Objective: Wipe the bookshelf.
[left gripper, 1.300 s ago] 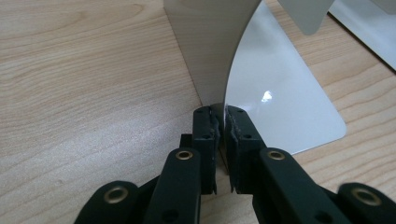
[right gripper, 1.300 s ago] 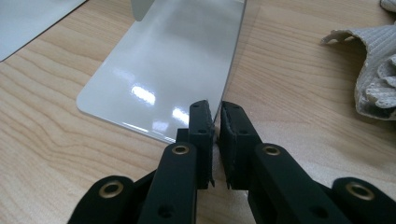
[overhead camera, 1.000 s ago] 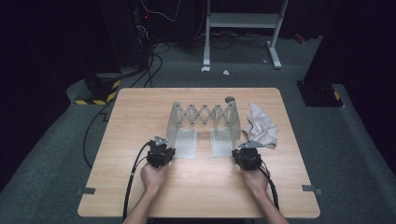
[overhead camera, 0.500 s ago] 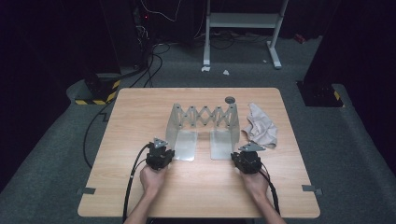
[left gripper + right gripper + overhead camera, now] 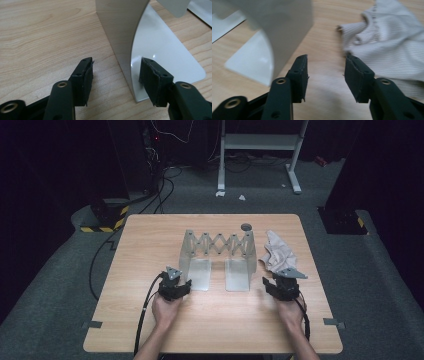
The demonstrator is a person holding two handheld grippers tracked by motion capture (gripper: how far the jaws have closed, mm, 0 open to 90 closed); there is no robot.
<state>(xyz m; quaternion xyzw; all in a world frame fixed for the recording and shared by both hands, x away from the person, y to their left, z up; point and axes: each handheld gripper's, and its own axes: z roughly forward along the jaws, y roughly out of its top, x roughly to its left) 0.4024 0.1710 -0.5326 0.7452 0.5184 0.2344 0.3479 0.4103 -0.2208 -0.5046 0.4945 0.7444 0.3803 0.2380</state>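
A grey metal folding rack (image 5: 218,251) with a scissor-lattice back and two flat feet stands mid-table. My left gripper (image 5: 176,282) is at the rack's left foot. In the left gripper view it (image 5: 116,75) is open, its jaws either side of the upright plate (image 5: 120,32); the right jaw is over the flat foot (image 5: 165,57). A crumpled beige cloth (image 5: 278,252) lies right of the rack. My right gripper (image 5: 281,281) sits just in front of the cloth. It (image 5: 325,75) is open over bare wood, with the cloth (image 5: 387,37) ahead on the right and the rack's right plate (image 5: 284,27) on the left.
A small dark round object (image 5: 246,226) lies on the wooden table (image 5: 150,240) behind the rack's right end. Cables trail from both grippers over the near edge. A white stand (image 5: 260,142) and floor cables sit beyond the far edge.
My right gripper has moved to the right, away from the rack's right foot and toward the cloth. The left gripper has stayed at the left foot.
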